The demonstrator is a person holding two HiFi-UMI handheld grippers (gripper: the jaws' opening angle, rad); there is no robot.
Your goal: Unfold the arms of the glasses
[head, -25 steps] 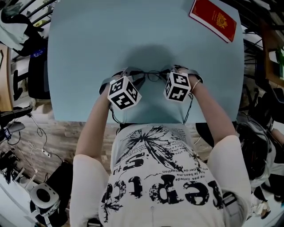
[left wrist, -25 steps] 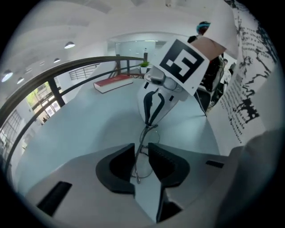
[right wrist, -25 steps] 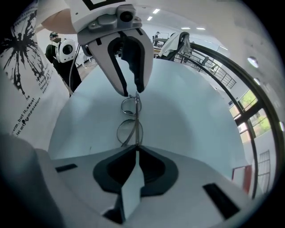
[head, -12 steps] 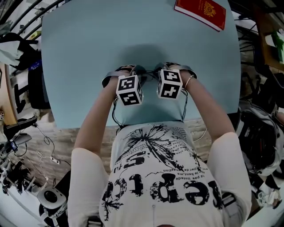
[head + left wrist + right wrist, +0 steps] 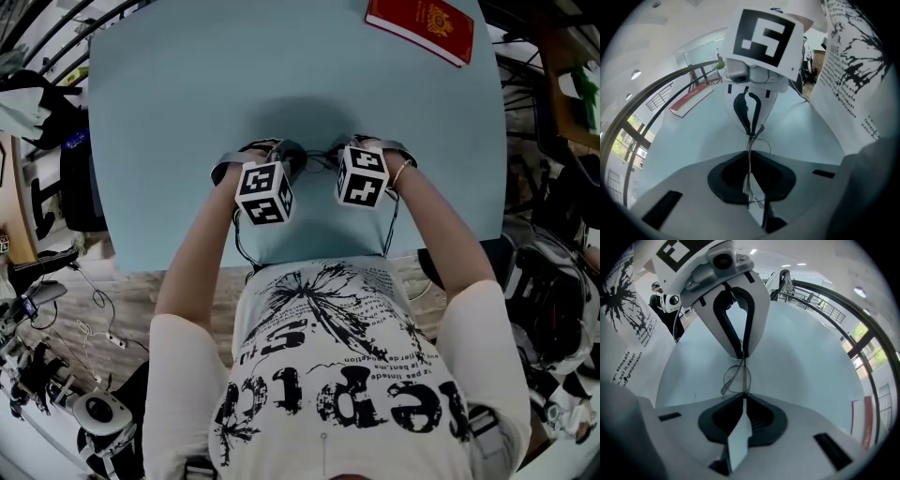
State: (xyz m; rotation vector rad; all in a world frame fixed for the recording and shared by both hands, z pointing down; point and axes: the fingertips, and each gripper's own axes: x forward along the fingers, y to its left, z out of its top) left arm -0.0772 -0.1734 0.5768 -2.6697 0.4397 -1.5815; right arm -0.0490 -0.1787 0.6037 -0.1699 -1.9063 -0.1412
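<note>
The glasses (image 5: 736, 378) are thin wire with round lenses: light, springy, easily bent and probably slick in a pinch. They likely want holding close to the hinges, never on the lenses. They hang above the bench (image 5: 178, 103), well apart from the red booklet (image 5: 422, 28), on the person's side of it. The left gripper (image 5: 292, 159) and right gripper (image 5: 339, 157) each have jaws clenched on the wire at one end, tip facing tip.

Pale blue table (image 5: 187, 112), red booklet (image 5: 422, 26) with a gold emblem. Black-and-white square markers on the left cube (image 5: 263, 192) and right cube (image 5: 362, 176). White shirt (image 5: 337, 375), black print. Thin dark frame on the glasses (image 5: 736, 378).
</note>
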